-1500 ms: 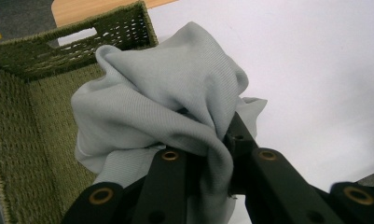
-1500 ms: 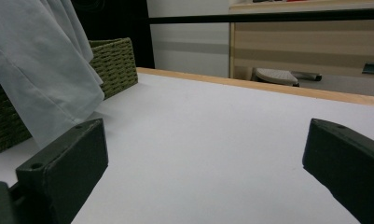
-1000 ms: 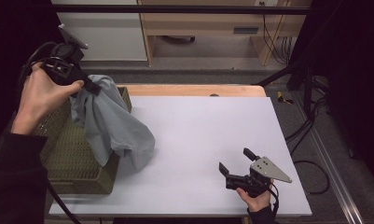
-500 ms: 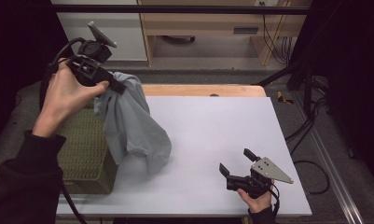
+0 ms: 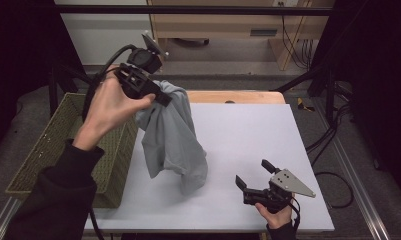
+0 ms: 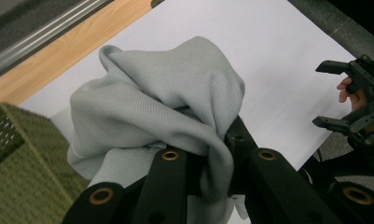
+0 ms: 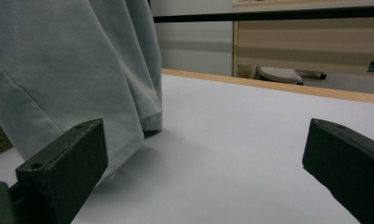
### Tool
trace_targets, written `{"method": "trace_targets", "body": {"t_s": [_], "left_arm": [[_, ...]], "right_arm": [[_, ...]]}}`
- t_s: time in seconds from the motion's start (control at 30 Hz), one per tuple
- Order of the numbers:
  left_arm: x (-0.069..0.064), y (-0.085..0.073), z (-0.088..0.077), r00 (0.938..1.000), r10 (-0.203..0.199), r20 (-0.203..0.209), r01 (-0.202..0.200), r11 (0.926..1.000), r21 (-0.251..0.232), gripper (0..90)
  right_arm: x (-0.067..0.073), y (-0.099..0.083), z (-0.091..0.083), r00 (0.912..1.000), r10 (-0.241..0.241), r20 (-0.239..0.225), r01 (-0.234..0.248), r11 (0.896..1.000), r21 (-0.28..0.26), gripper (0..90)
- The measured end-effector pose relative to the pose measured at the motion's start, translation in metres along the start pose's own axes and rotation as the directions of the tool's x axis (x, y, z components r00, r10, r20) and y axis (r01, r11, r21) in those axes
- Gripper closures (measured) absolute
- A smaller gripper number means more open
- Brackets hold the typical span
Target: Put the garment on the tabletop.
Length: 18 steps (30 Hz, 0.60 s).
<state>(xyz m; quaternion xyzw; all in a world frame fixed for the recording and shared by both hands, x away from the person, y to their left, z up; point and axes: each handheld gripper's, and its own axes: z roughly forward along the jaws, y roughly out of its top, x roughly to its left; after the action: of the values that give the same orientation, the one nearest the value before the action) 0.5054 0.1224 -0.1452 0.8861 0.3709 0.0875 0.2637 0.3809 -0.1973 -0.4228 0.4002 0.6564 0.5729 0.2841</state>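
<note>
Closest to the person, low on the white desk [image 5: 248, 130], the right claw [image 5: 252, 174] rests in the hand with its two jaws wide apart and nothing between them. It points across the desk toward the grey cloth [image 5: 170, 137]. In the right gripper view the cloth [image 7: 72, 65] hangs just ahead and off to one side, its bottom edge touching the desk.

Farther away and higher up, the left claw [image 5: 158, 95] is squeezed tight on the top of the cloth. In the left gripper view the fabric [image 6: 166, 102] bunches over the black jaws. The cloth hangs long and straight down from that claw, top to bottom.

Beside it, at the desk's left edge, sits the green basket [image 5: 53, 145].

So the cloth's loose bottom end is nearest the right claw, and lies just to that claw's left. The right claw looks best placed to catch that low end next.
</note>
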Motion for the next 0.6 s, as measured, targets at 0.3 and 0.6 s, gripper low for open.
{"method": "trace_targets", "body": {"t_s": [0.3, 0.6], "left_arm": [[-0.015, 0.007, 0.033, 0.9983, 0.052, 0.026, -0.052, 0.9986, 0.005, 80.4], [-0.024, 0.001, 0.071, 0.9934, 0.092, 0.069, -0.094, 0.9954, 0.022, 80.4]], "right_arm": [[0.001, 0.001, -0.002, 0.9998, 0.019, -0.005, -0.019, 1.000, 0.002, 0.2], [0.000, 0.000, -0.001, 0.9999, 0.012, 0.001, -0.012, 1.000, -0.001, 0.2]]}}
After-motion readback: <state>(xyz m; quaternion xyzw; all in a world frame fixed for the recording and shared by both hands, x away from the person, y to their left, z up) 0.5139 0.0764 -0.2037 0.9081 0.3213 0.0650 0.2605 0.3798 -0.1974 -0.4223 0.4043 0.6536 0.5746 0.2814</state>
